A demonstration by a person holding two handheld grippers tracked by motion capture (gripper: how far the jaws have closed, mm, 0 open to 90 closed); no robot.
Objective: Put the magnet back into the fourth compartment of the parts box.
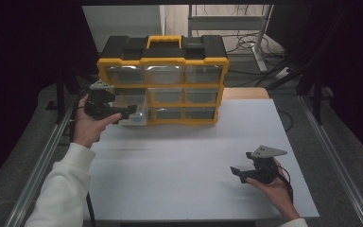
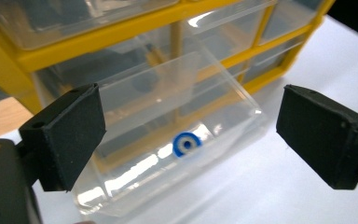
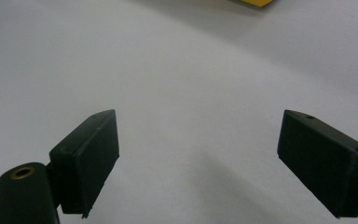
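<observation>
White sheeting covers the counter [image 1: 194,179], with dark curtains at both sides and cables on the floor beyond its far edge. Nearest, at the right, the right tool [image 1: 240,173] rests low over bare white surface in the person's right hand [image 1: 276,187], its black jaws spread wide and gripping nothing. Farther off at the left, the left tool [image 2: 191,140] sits in the left hand [image 1: 87,127], its jaws also released and wide apart, on either side of a clear plastic drawer [image 2: 177,149] pulled out of the lower left of a yellow and black plastic organiser box [image 1: 163,78]. A small blue and white ring [image 2: 186,144] lies in that drawer.
</observation>
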